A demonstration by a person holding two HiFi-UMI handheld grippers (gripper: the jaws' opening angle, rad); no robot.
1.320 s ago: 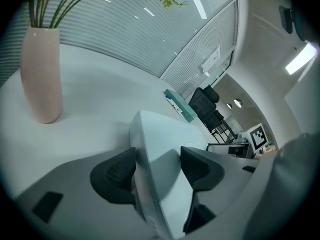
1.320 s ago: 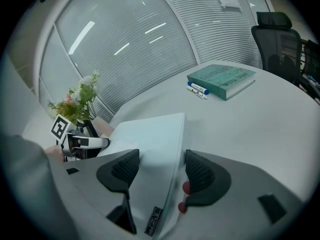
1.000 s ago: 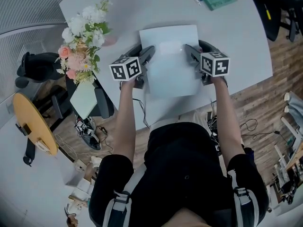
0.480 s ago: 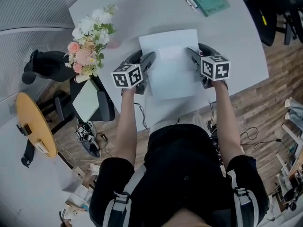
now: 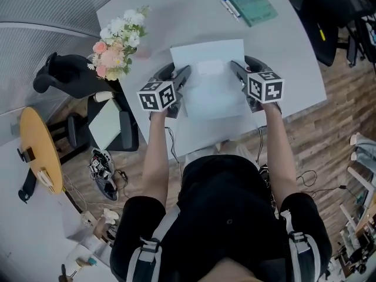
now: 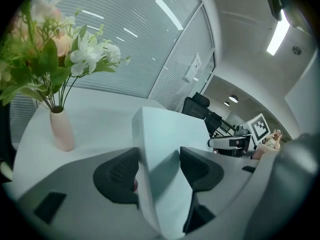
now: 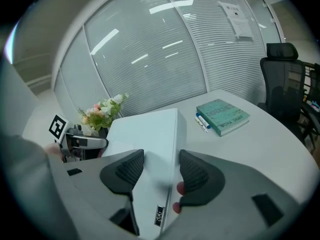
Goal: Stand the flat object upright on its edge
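"Bright, even light from the ceiling strips (image 6: 278, 31); the desk (image 5: 294, 57) takes only soft shadows."

"Streaks of glare lie on the glass wall (image 7: 150, 69). Both gripper views bend hard, go black at the corners, and blur whatever sits nearest the lens."

my right gripper (image 7: 159, 170) now closing its jaws around the right edge of the white flat box (image 5: 208, 93), head view swung since a second ago, flowers (image 5: 117, 40) higher and further right, green book (image 5: 249, 2) now wholly in frame
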